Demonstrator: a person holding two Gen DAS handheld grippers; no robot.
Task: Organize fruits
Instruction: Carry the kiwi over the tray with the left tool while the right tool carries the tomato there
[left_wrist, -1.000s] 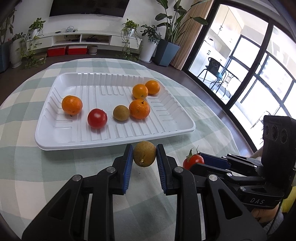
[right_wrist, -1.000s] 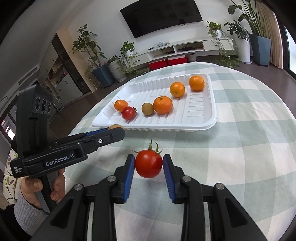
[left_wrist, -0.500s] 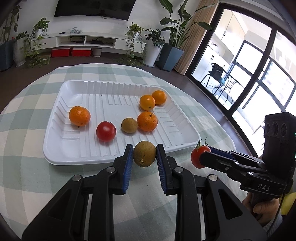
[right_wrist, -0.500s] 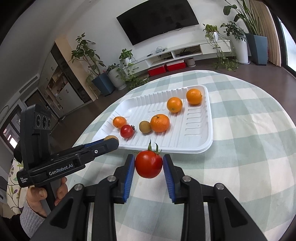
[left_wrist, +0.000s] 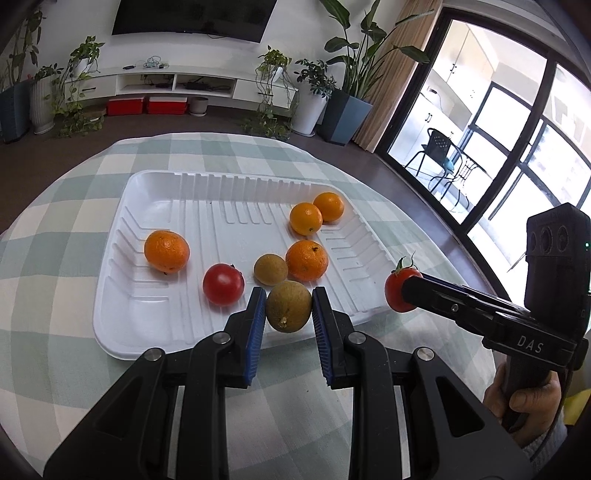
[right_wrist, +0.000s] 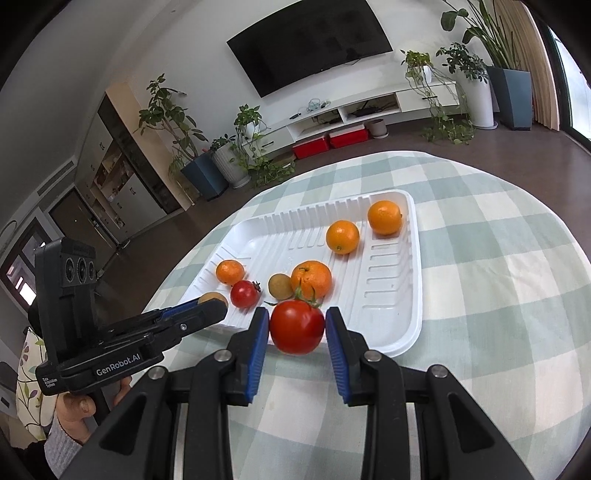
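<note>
My left gripper (left_wrist: 289, 309) is shut on a brown-green round fruit (left_wrist: 289, 305), held in the air over the near rim of the white tray (left_wrist: 122, 332). My right gripper (right_wrist: 297, 326) is shut on a red tomato (right_wrist: 297, 326) with a green stem, also above the tray's (right_wrist: 410, 332) near edge. Inside the tray lie several oranges (left_wrist: 167, 251) (right_wrist: 311, 277), a second tomato (left_wrist: 223, 284) (right_wrist: 243, 293) and a small brown fruit (left_wrist: 270, 269) (right_wrist: 280, 286). Each gripper shows in the other's view: the right one (left_wrist: 400, 291) at the right, the left one (right_wrist: 212, 301) at the left.
The tray rests on a round table with a green-and-white checked cloth (left_wrist: 51, 236) (right_wrist: 498, 266). A hand (left_wrist: 524, 398) grips the right tool's handle, another hand (right_wrist: 79, 406) the left's. Beyond the table stand potted plants, a TV cabinet and glass doors.
Both grippers have carried their fruit forward and a little up, from over the cloth to over the tray's near rim. The fruit in the tray has not moved.
</note>
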